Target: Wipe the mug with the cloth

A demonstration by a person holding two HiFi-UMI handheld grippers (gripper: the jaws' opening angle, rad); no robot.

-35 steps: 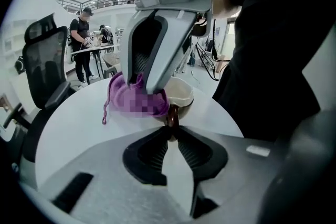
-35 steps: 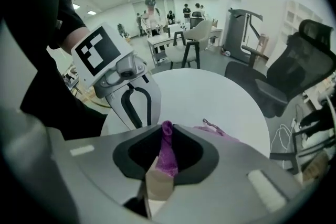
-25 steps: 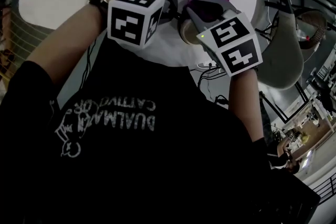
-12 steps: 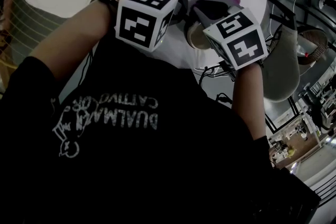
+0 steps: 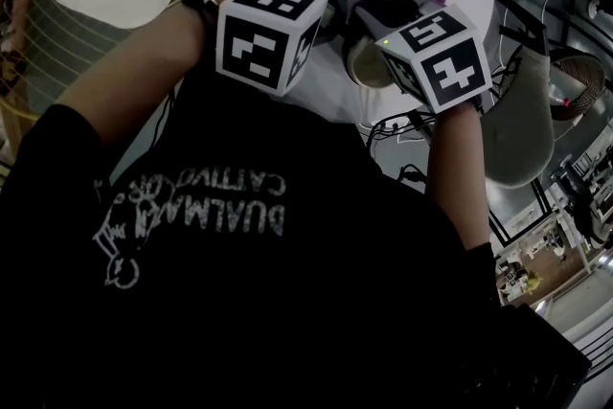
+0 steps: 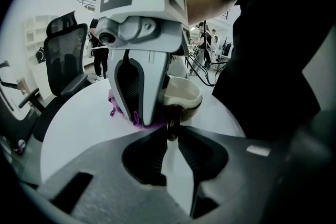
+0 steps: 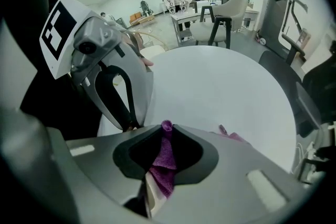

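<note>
Near the centre of the left gripper view, the left gripper (image 6: 171,132) is closed on what seems to be the handle of the cream mug (image 6: 182,96), to keep it steady, while the right gripper (image 7: 166,124) pinches the purple cloth (image 7: 165,160) just beside it, ready for wiping.

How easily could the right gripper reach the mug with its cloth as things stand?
Probably yes, easily: the right gripper, shut on the cloth, sits right beside the mug, which the left gripper grips, and nothing stands between them.
</note>
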